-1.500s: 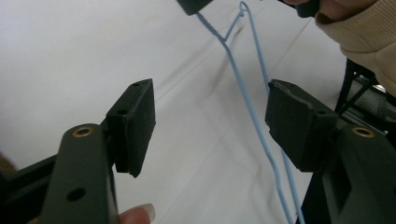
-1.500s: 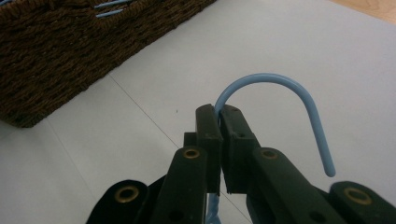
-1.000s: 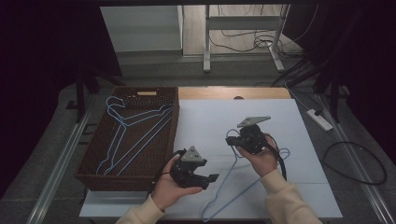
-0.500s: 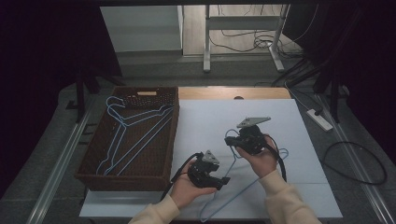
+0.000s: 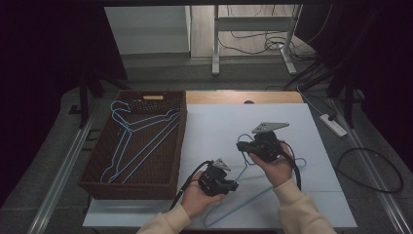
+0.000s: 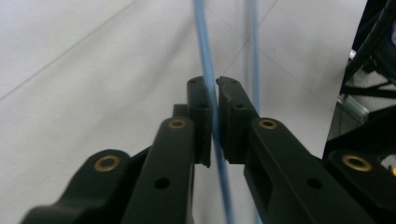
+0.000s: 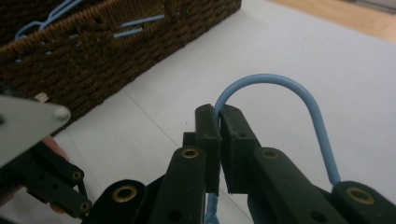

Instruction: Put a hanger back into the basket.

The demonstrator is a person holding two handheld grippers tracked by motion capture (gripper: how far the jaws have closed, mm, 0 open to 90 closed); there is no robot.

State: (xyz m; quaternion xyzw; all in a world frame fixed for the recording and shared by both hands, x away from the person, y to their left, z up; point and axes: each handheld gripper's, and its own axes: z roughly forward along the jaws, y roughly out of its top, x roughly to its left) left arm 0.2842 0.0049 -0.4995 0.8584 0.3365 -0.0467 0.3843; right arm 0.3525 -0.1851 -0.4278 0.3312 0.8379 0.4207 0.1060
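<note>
Down on the white surface lies a blue hanger, held by both grippers at once. Its hook rises between the jaws of the right gripper, which are pressed together on the wire just where the curve begins; the hook's far end drops out of sight behind that gripper's right jaw. Nearer the person, the left gripper is clamped on one straight wire of the same hanger, which runs up between its jaws and on past the tips; a second blue wire lies just beyond, blurred. From above, the hands and the gripper bodies cover the points of grip, and the hanger's lower corner is hard to follow in the dim light.

Left of both grippers stands a brown wicker basket with more blue hangers lying inside. Its wall looms beyond the right gripper, well apart from it. Past the basket, a bare wooden strip edges the surface.
</note>
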